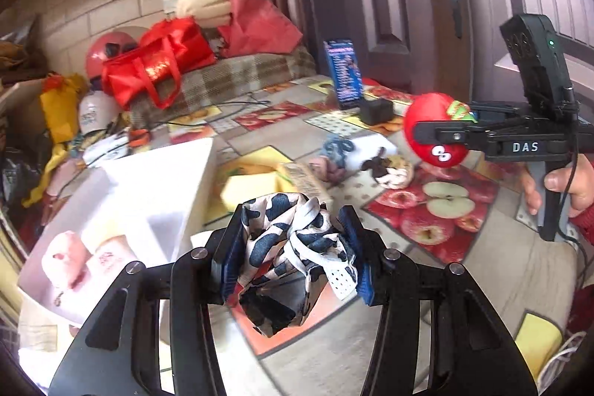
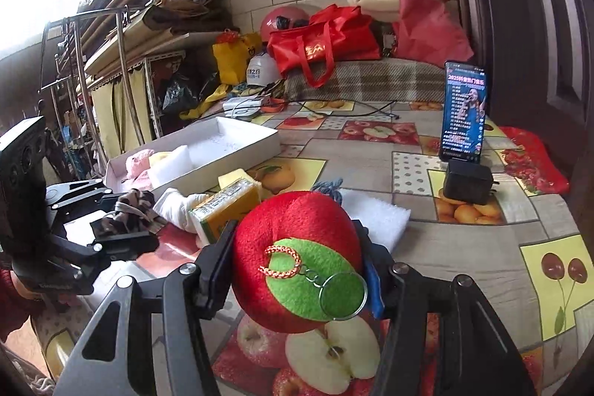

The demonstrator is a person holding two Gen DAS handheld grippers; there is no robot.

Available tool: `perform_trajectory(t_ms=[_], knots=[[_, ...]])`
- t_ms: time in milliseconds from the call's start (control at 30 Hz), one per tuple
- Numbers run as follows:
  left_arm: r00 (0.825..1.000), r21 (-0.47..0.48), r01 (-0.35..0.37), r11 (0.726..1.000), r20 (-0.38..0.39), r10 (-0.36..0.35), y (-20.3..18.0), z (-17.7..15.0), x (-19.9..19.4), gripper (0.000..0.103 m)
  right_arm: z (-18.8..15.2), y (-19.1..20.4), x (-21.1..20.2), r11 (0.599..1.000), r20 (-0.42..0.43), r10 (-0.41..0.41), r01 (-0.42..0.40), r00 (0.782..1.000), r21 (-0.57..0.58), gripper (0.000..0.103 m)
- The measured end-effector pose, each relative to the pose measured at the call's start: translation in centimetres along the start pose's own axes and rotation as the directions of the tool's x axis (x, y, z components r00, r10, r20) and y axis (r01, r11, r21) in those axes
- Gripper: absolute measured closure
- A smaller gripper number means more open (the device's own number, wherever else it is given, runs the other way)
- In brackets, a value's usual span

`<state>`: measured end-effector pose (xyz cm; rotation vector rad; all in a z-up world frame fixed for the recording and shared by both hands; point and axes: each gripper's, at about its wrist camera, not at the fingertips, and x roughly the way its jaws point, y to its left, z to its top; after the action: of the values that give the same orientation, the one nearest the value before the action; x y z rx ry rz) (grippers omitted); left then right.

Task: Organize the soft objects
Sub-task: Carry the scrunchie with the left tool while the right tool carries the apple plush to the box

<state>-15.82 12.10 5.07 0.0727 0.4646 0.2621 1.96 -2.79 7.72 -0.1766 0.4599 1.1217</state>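
Left gripper (image 1: 293, 247): fingers pinching a crumpled cow-print cloth (image 1: 293, 240), bundle raised clear of the counter (image 1: 501, 284), filling the gap between the blue pads. Right gripper (image 2: 297, 258): fingers clamped on a red plush apple (image 2: 293, 232), green felt leaf (image 2: 319, 281) and metal key ring (image 2: 343, 297) facing the camera, apple lifted off the fruit-print cloth.

From the left wrist view: plush apple at 2 o'clock, white eyes showing; person's hand (image 1: 568, 188) on the right grip at 3 o'clock. White box (image 1: 159, 180) at 10 o'clock, pink soft item (image 1: 67, 262) inside at its near end.

From the right wrist view: same white box at 10 o'clock, holding pink item and white foam block (image 2: 172, 162). Yellow sponge pack (image 2: 226, 206) just beyond the apple at 11 o'clock. Phone (image 2: 464, 110) upright at 2 o'clock on a black stand (image 2: 467, 182).
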Motion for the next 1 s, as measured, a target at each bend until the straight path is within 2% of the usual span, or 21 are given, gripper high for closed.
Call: perform_trajectory(t_ms=[67, 200, 267, 500, 633, 1000], knots=[[0.998, -0.046, -0.055, 0.997, 0.008, 0.056, 2.2, -0.5, -0.5, 0.054, 0.2, -0.3, 0.0, 1.0, 0.012, -0.024, 0.024, 1.0, 0.011, 0.046], [0.995, -0.194, -0.094, 0.976, -0.004, 0.095, 6.6, -1.3, -0.7, 0.054, 0.2, 0.0, 0.0, 0.999, 0.025, -0.04, 0.04, 0.999, -0.001, 0.046], [0.991, -0.234, -0.129, 0.964, -0.012, 0.13, 7.8, -1.6, -0.8, 0.054, 0.2, 0.7, 0.2, 0.999, 0.03, -0.033, 0.034, 0.999, -0.018, 0.046], [0.969, -0.231, -0.245, 0.942, -0.015, 0.248, 9.3, -1.9, -1.0, 0.054, 0.7, 4.0, 2.5, 0.996, 0.036, 0.012, -0.009, 0.999, -0.086, 0.046], [0.948, -0.237, -0.315, 0.919, -0.026, 0.318, 11.2, -2.1, -0.6, 0.054, 1.0, 6.4, 3.8, 0.99, 0.044, 0.032, -0.026, 0.998, -0.14, 0.046], [0.914, -0.325, -0.4, 0.857, -0.066, 0.401, 16.6, -2.9, 0.1, 0.054, 1.7, 11.0, 6.3, 0.976, 0.048, 0.084, -0.072, 0.995, -0.205, 0.046]])
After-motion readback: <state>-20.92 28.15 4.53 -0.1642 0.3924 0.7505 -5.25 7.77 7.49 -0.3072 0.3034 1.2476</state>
